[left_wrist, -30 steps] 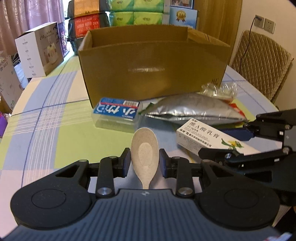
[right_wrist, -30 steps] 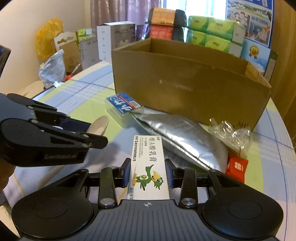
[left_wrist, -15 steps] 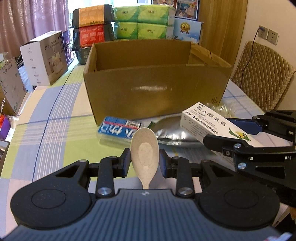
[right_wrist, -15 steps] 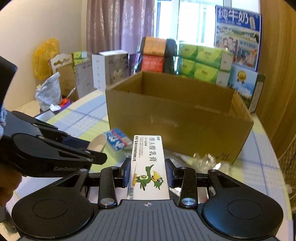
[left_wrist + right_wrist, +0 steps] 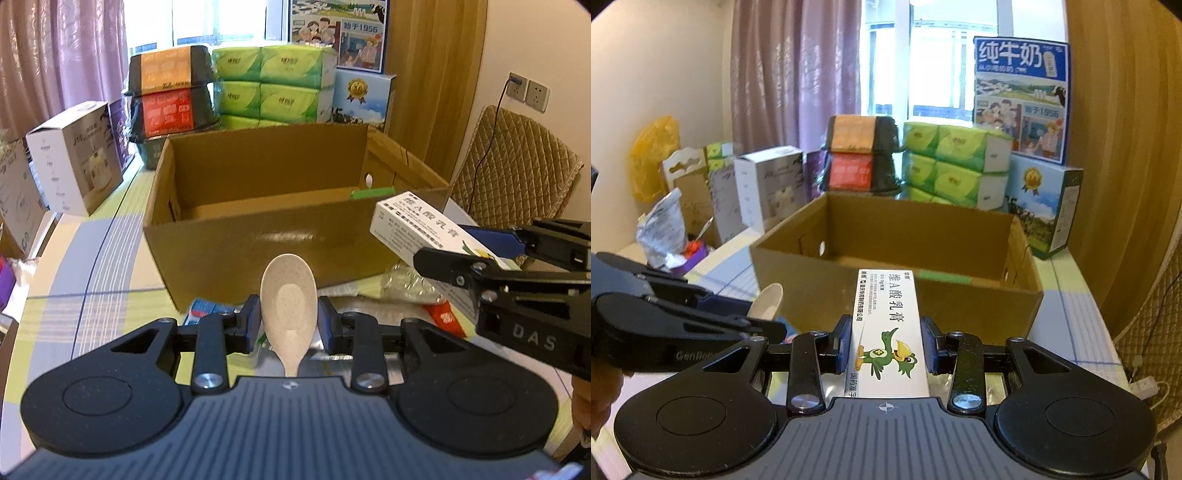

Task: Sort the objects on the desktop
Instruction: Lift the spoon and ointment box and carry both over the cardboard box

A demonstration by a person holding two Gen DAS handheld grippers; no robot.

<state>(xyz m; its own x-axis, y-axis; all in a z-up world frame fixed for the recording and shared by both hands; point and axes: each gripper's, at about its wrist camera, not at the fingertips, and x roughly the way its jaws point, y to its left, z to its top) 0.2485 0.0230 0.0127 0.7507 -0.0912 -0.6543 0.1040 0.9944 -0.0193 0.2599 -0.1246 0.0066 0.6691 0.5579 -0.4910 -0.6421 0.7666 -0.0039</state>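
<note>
Clamping a beige spoon (image 5: pixel 288 295), the left gripper (image 5: pixel 288 325) is hovering before the cardboard box (image 5: pixel 280 236); the right gripper (image 5: pixel 886 343) is pinching a white ointment carton (image 5: pixel 886 325) between its fingers (image 5: pixel 844 343).

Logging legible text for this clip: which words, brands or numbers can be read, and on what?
"维A酸乳膏": white ointment box, held in the right hand-held gripper; its small print is unreadable.
"纯牛奶": blue milk carton.
"1956": same carton.
"DAS": right hand-held gripper body, left wrist view.
"GenRob", cut off: left hand-held gripper body, right wrist view.
Tissue packs: blurred.
</note>
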